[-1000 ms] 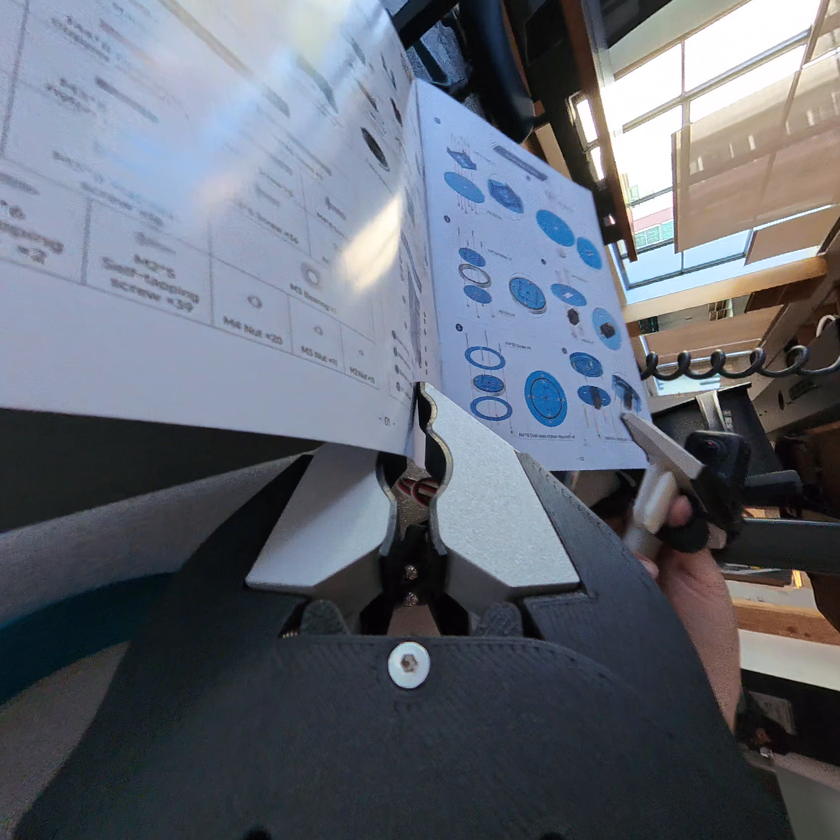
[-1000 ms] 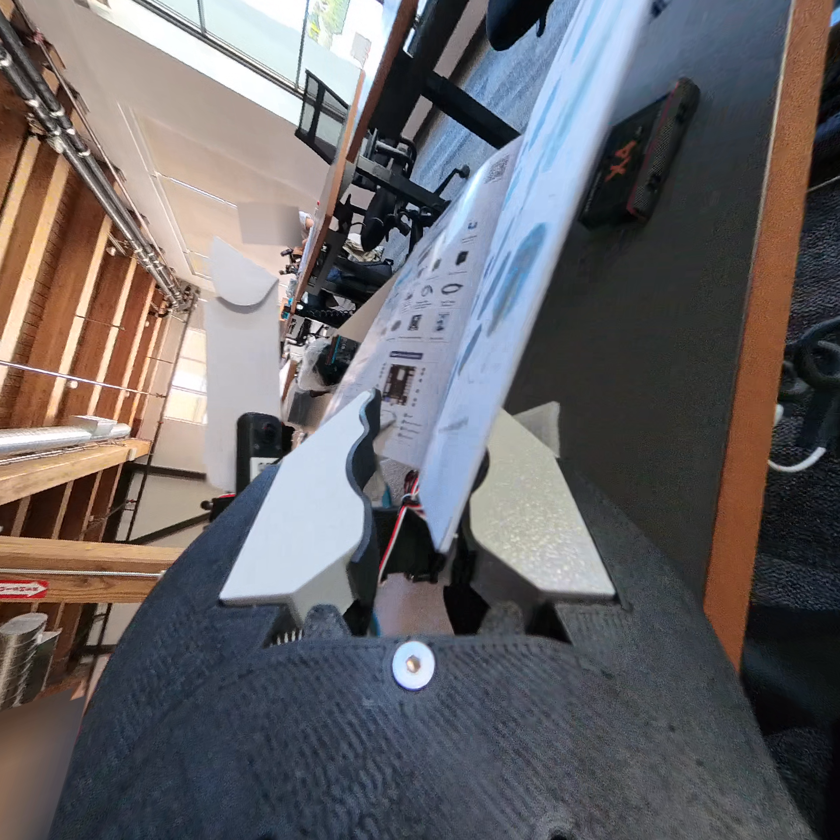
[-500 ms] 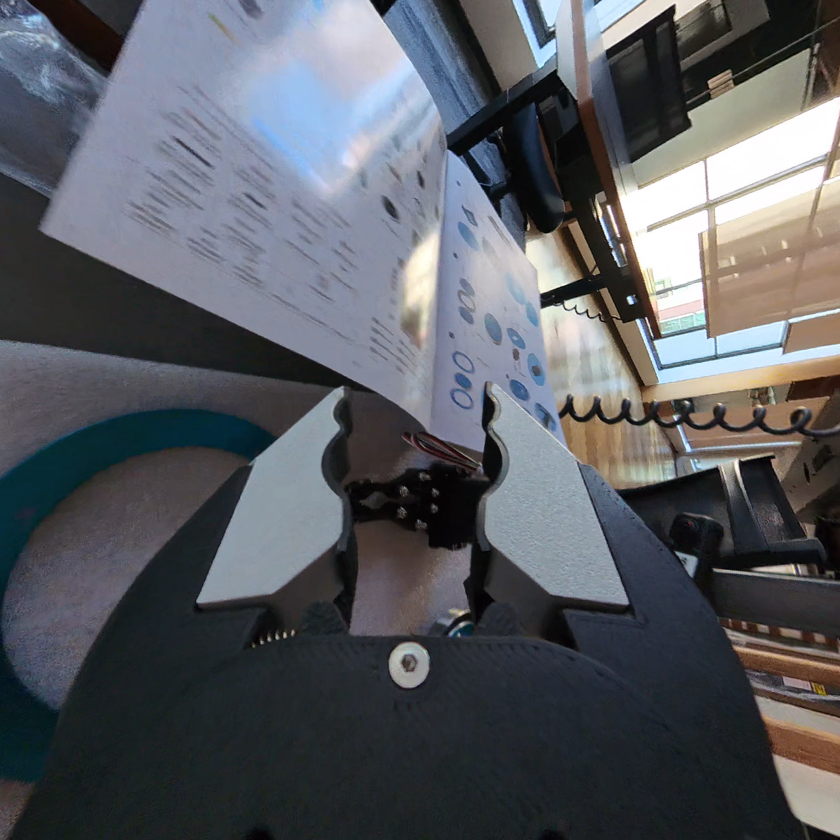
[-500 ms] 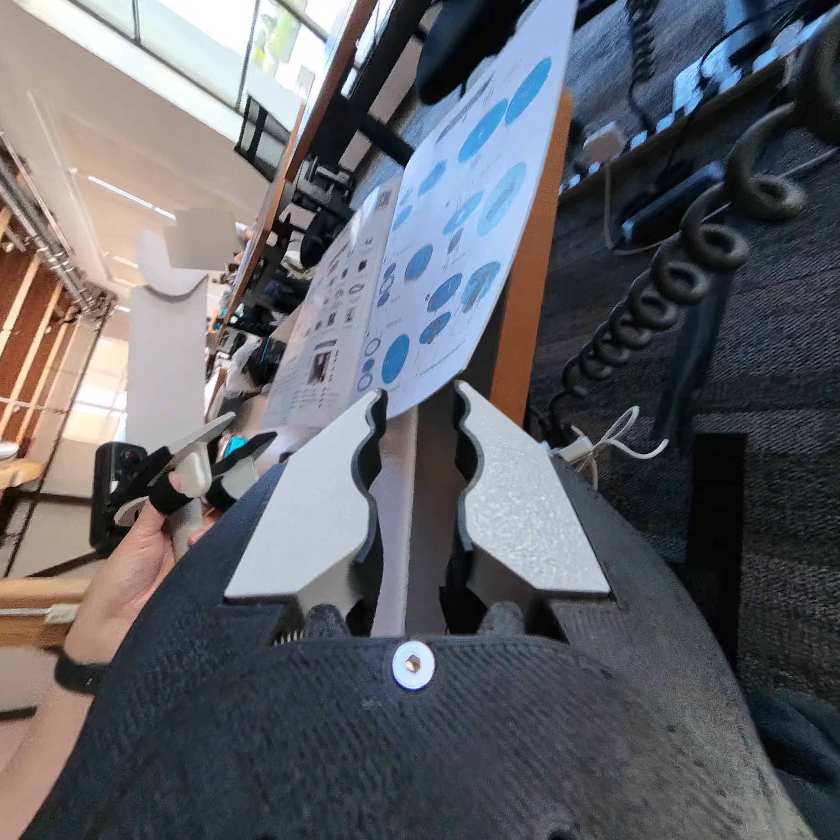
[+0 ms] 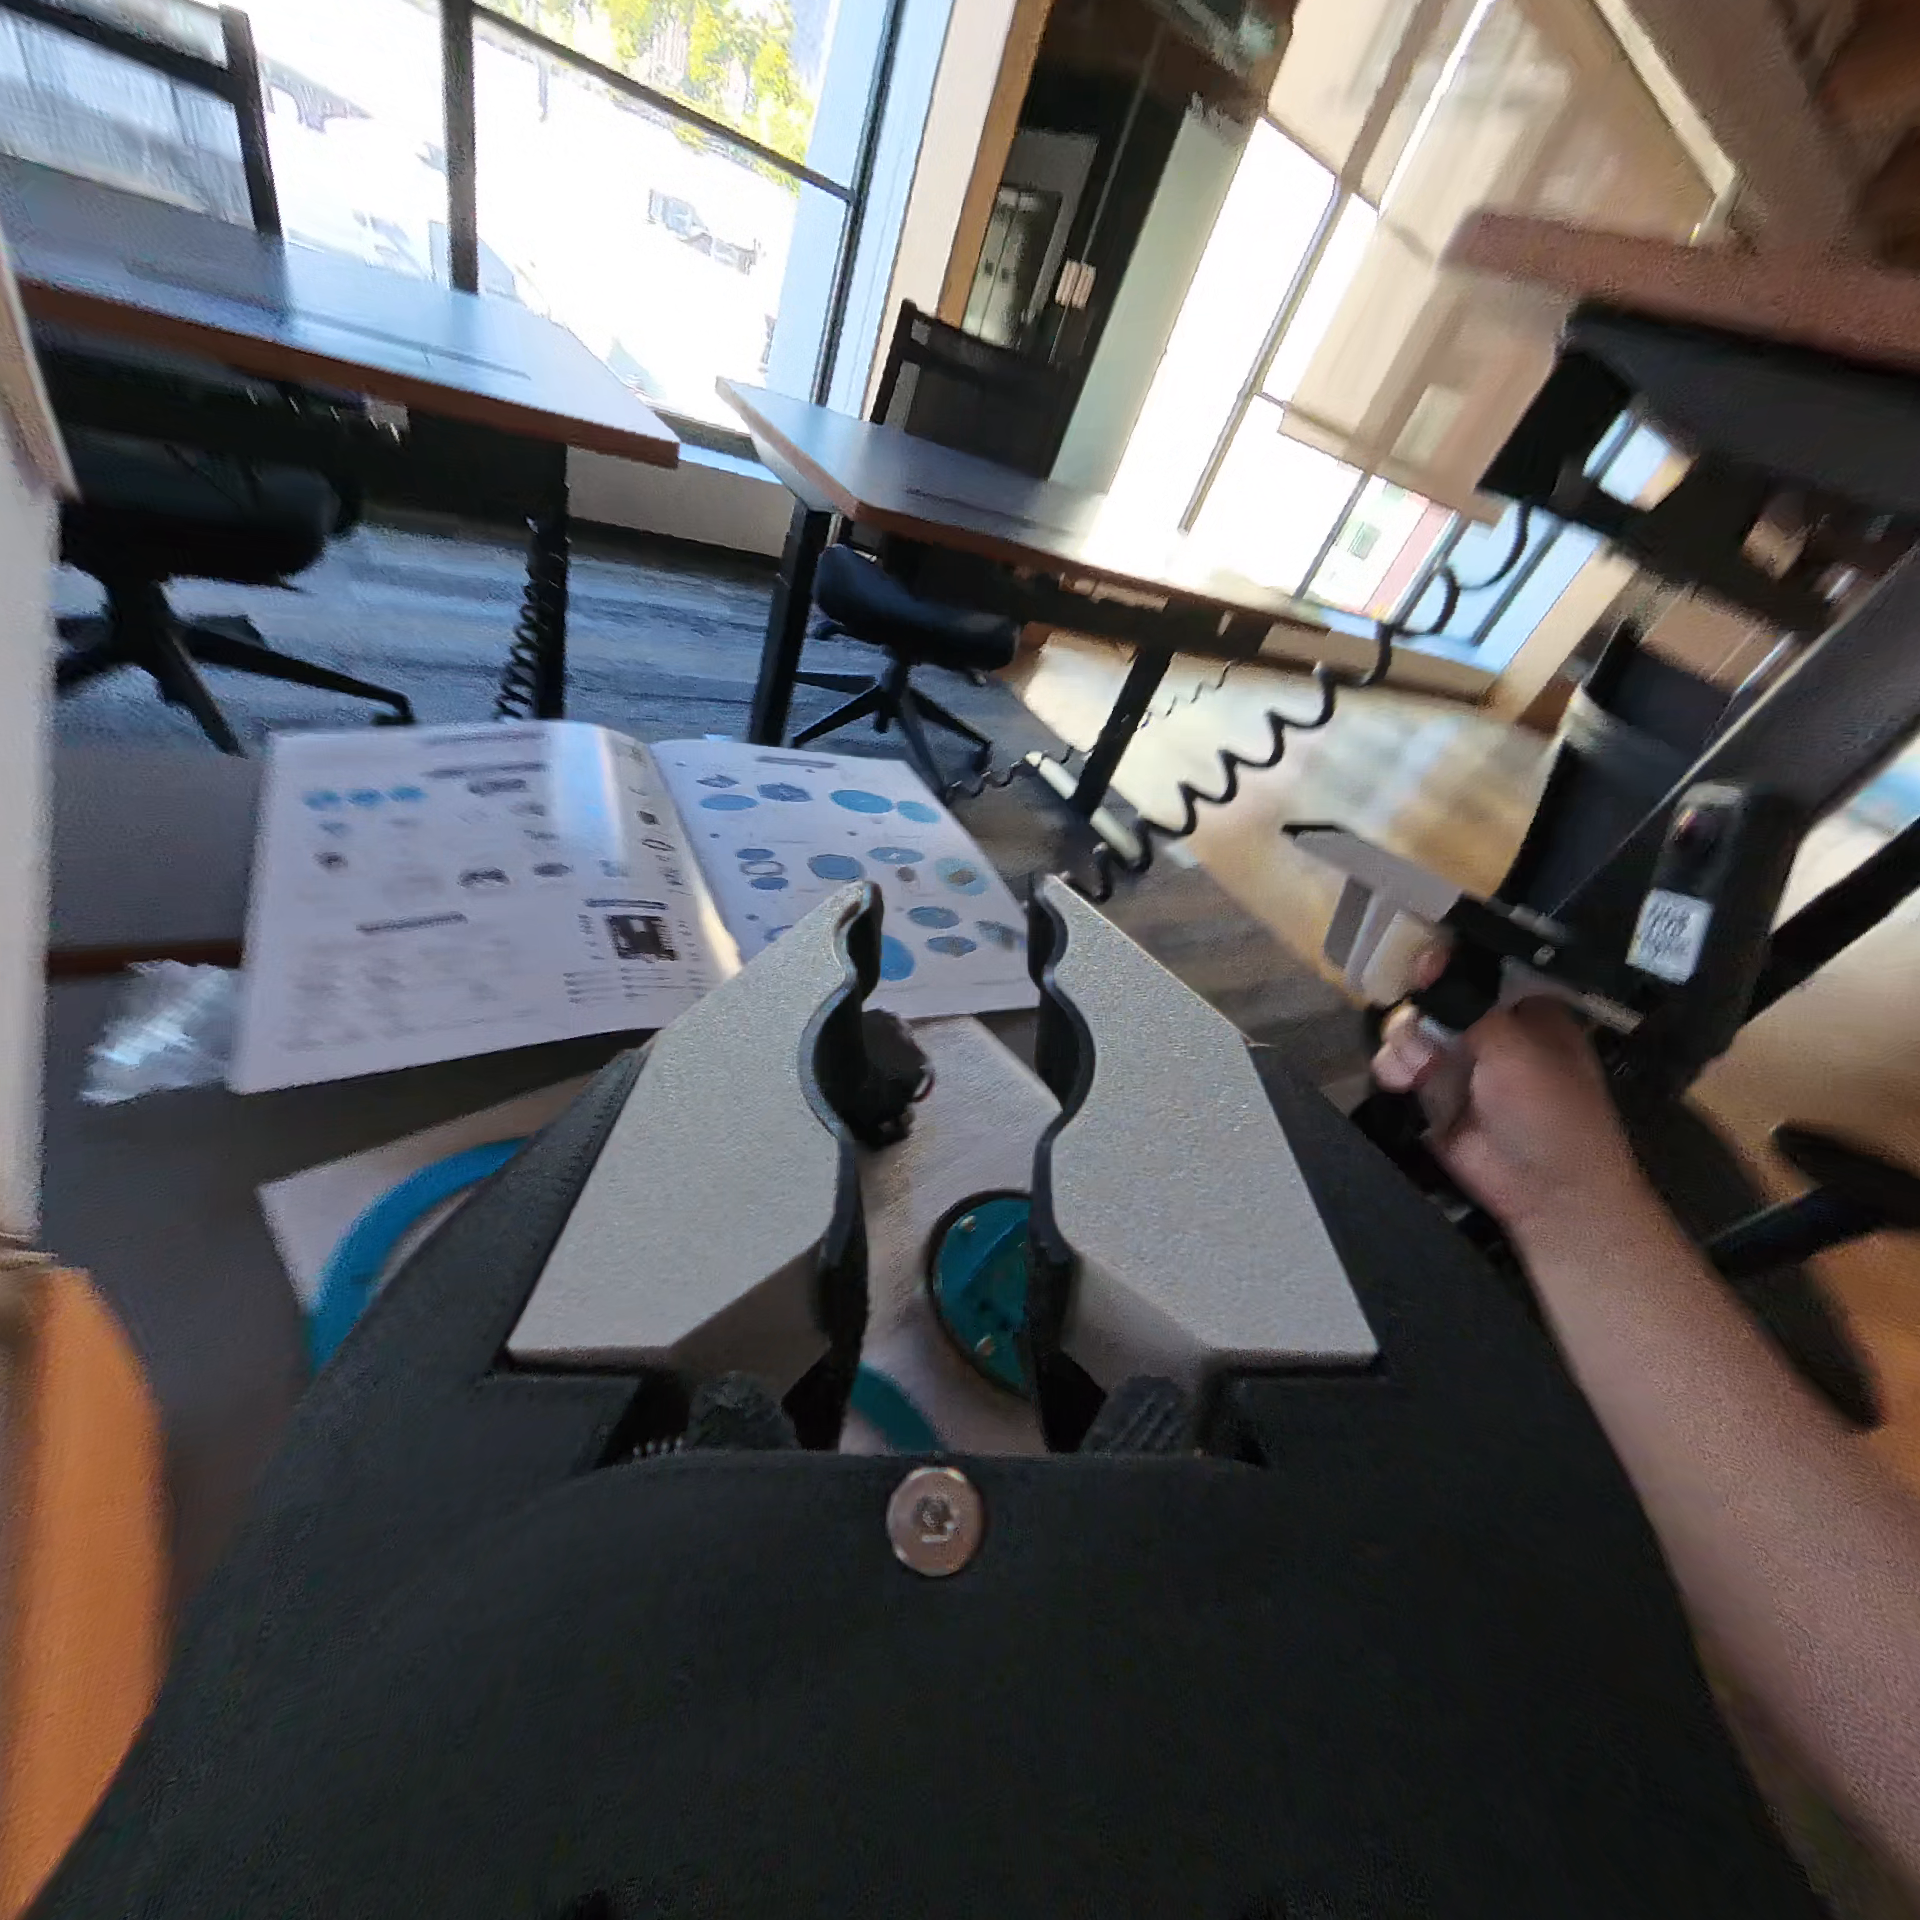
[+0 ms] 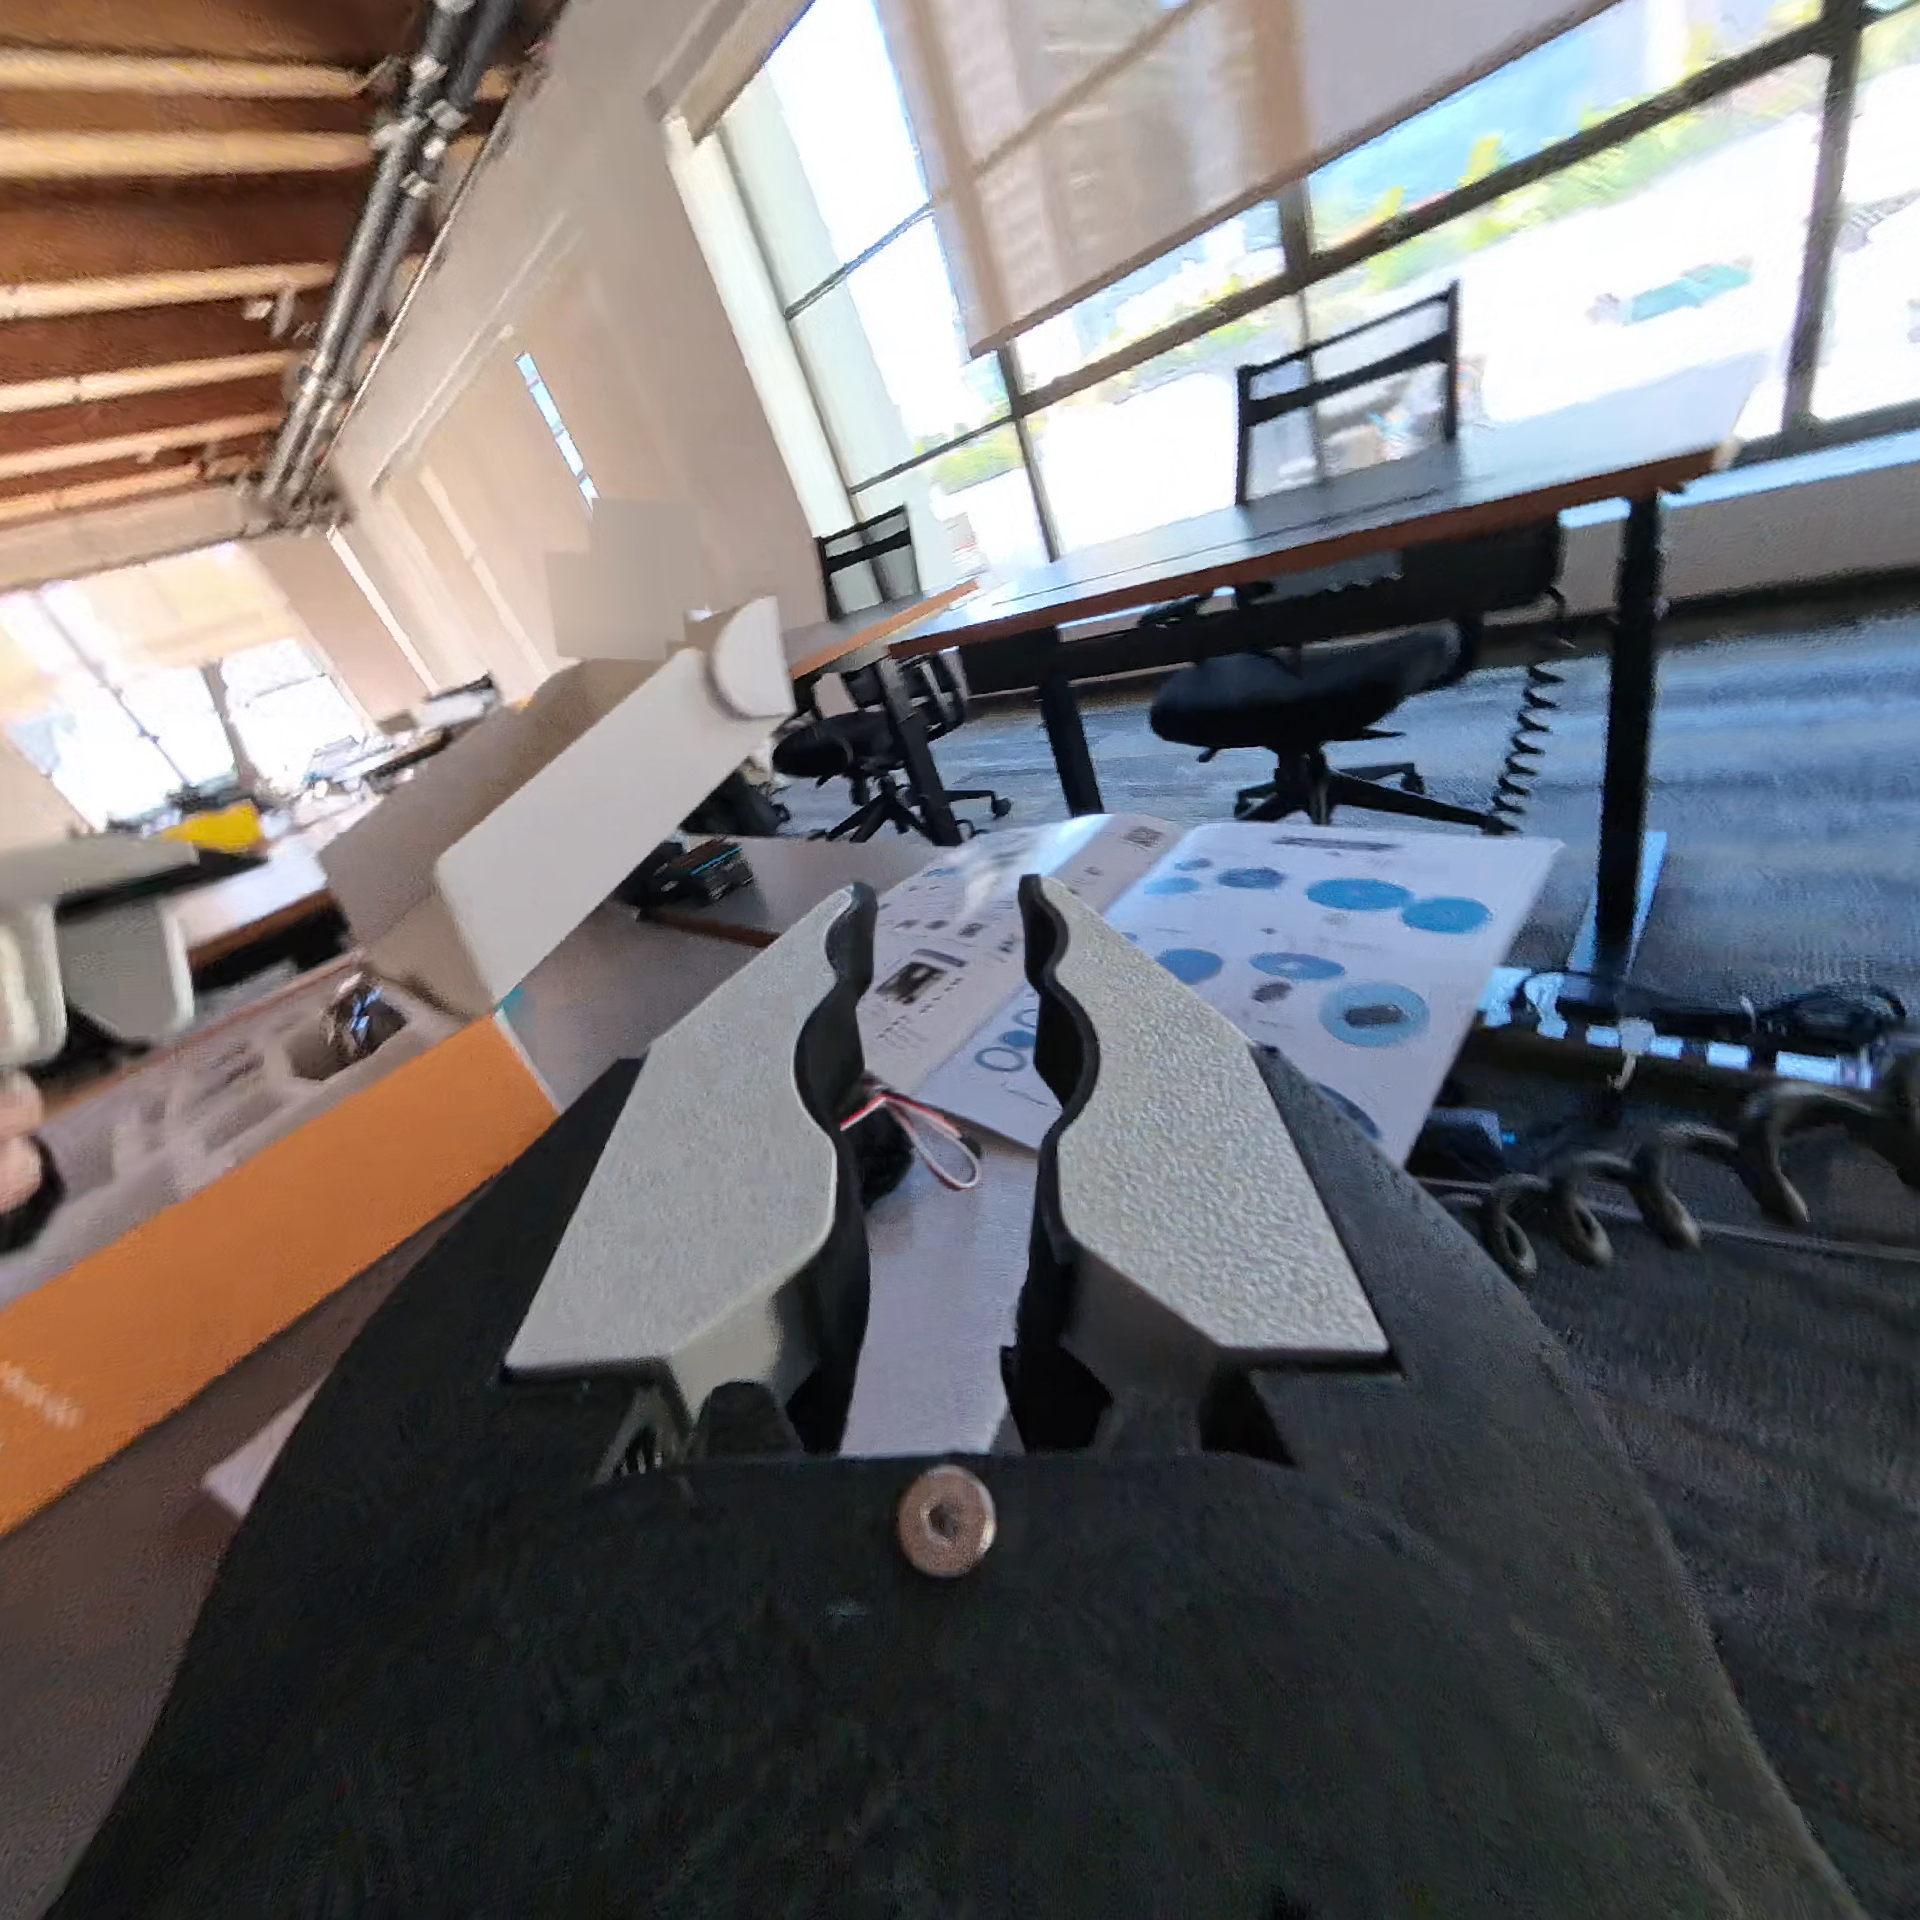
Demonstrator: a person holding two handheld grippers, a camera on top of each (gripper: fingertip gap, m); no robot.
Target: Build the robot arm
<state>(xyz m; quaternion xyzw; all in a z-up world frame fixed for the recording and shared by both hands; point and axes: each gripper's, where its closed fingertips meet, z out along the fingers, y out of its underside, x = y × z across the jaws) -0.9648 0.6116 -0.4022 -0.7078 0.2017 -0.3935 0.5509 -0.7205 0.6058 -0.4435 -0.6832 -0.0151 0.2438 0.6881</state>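
An open white instruction booklet (image 5: 582, 883) with blue diagrams lies flat on the dark table ahead of both grippers; it also shows in the right wrist view (image 6: 1299, 966). My left gripper (image 5: 951, 904) is open and empty, above a grey mat (image 5: 343, 1195) with a teal ring, a small black part with wires (image 5: 883, 1070) and a teal disc (image 5: 982, 1288). My right gripper (image 6: 940, 904) is open and empty, above the black wired part (image 6: 914, 1143) near the booklet's near edge.
An orange and white box (image 6: 260, 1226) with an open lid stands to the left. A person's hand (image 5: 1496, 1101) holds the other gripper's handle at the right of the left wrist view. Desks, office chairs and coiled cables stand beyond the table edge. My right fingertips sit around 25 cm from my left ones.
Both grippers let go of the booklet, which was held up in the air and now lies flat on the table. Both grippers opened and pulled back toward me.
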